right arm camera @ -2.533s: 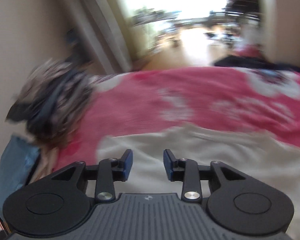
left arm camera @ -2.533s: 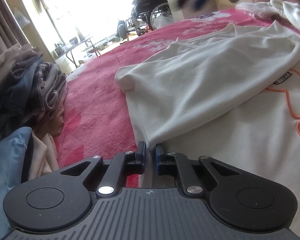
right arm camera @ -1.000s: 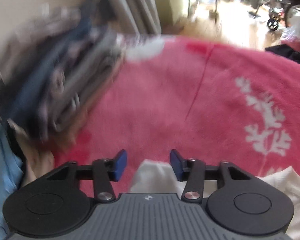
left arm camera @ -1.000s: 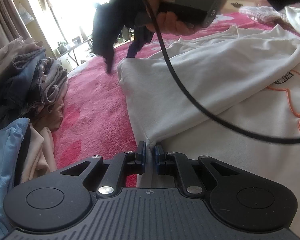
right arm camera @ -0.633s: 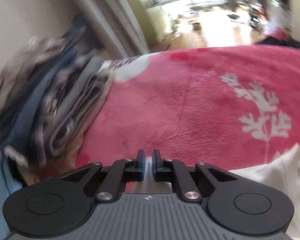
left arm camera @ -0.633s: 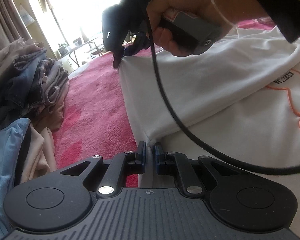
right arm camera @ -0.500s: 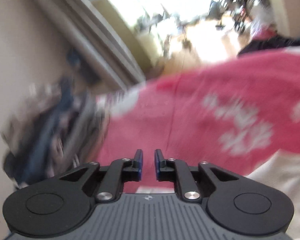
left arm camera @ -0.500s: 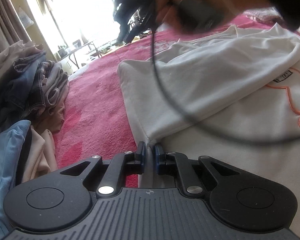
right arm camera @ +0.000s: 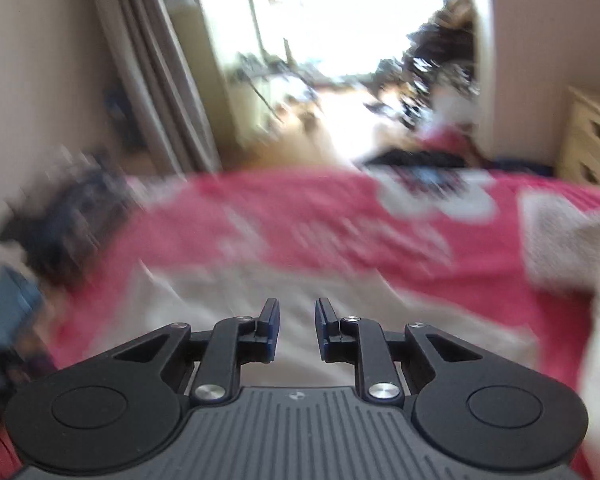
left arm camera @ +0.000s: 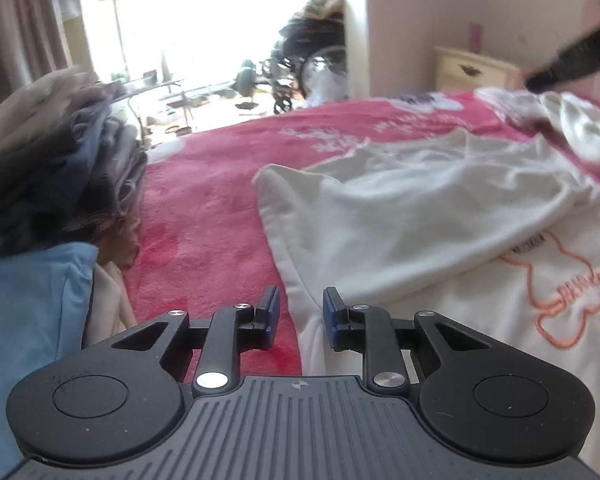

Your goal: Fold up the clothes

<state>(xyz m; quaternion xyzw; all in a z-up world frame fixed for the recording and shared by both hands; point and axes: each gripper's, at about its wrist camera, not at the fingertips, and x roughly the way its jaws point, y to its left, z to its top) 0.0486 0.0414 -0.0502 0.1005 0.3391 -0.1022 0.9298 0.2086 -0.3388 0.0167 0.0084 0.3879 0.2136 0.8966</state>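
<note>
The white shirt's (left arm camera: 399, 216) folded edge has been released: both the left hand-held gripper (left arm camera: 298, 314) and the right hand-held gripper (right arm camera: 296, 330) are opening, empty, so this fold is judged laid.

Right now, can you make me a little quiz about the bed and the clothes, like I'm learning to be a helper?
1. True or false: the left gripper is pinching the white shirt.
2. What colour is the outline drawing on the shirt's front? A) green B) orange C) black
3. What sits at the left edge of the pink blanket?

Key
1. False. Its jaws are opening, and the shirt's edge lies below the gap, not squeezed.
2. B, orange.
3. A pile of folded clothes, with a light blue cloth in front.
</note>
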